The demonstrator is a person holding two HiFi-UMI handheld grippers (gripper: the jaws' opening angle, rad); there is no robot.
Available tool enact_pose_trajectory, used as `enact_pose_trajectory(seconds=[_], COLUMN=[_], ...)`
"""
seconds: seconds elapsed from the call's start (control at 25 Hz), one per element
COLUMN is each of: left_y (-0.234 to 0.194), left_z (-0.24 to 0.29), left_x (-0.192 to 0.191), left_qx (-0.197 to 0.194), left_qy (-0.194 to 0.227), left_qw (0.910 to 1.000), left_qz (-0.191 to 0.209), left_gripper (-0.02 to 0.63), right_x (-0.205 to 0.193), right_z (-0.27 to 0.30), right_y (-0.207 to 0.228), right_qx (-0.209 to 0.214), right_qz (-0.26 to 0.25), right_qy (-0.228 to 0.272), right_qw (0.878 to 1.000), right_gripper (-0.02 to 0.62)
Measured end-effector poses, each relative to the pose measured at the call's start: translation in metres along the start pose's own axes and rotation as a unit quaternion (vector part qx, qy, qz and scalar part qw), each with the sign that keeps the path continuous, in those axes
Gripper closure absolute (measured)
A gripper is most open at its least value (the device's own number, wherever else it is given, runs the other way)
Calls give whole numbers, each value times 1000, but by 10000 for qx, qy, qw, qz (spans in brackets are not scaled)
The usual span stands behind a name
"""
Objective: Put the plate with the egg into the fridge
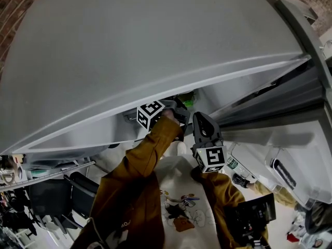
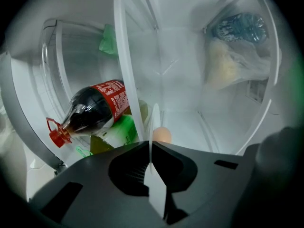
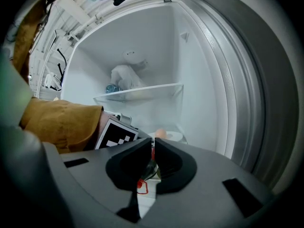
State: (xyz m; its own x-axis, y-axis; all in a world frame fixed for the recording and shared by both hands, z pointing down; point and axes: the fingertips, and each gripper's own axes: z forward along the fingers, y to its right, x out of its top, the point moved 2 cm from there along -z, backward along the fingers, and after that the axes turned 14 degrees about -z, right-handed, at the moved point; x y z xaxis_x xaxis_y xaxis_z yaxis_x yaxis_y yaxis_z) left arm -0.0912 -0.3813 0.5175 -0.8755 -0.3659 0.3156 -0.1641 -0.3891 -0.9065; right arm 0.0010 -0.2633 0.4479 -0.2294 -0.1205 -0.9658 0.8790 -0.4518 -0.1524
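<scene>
White fridge is all around. Left tongs pinch the plate with the egg; right tongs are shut, empty. Next, the plate likely needs setting down, then letting go.

Likely a home kitchen: an open grey fridge, a brick wall behind it, a cola bottle and bagged food inside it.
</scene>
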Motion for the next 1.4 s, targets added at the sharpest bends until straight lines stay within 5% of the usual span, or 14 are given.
enact_pose_trajectory(seconds=[0.44, 0.72, 1.16, 1.28, 1.4], left_y=[1, 3, -7, -7, -7], left_z=[3, 3, -1, -1, 1], left_x=[-7, -7, -18, -21, -23], left_qx=[-174, -234, -220, -277, -298], left_qy=[-189, -159, -398, -445, -470], left_qw=[9995, 9991, 9987, 9984, 9984], left_qz=[194, 312, 248, 192, 128], left_gripper=[583, 497, 500, 584, 588], right_x=[1, 1, -5, -7, -6], right_z=[-4, -7, -10, -11, -12], right_y=[2, 2, 0, 0, 3], right_qx=[15, 46, 36, 22, -2], right_qz=[86, 161, 166, 163, 172], right_qy=[37, 55, 36, 23, 35], right_qw=[10000, 9998, 9998, 9999, 9998], right_gripper=[588, 588, 588, 588, 588])
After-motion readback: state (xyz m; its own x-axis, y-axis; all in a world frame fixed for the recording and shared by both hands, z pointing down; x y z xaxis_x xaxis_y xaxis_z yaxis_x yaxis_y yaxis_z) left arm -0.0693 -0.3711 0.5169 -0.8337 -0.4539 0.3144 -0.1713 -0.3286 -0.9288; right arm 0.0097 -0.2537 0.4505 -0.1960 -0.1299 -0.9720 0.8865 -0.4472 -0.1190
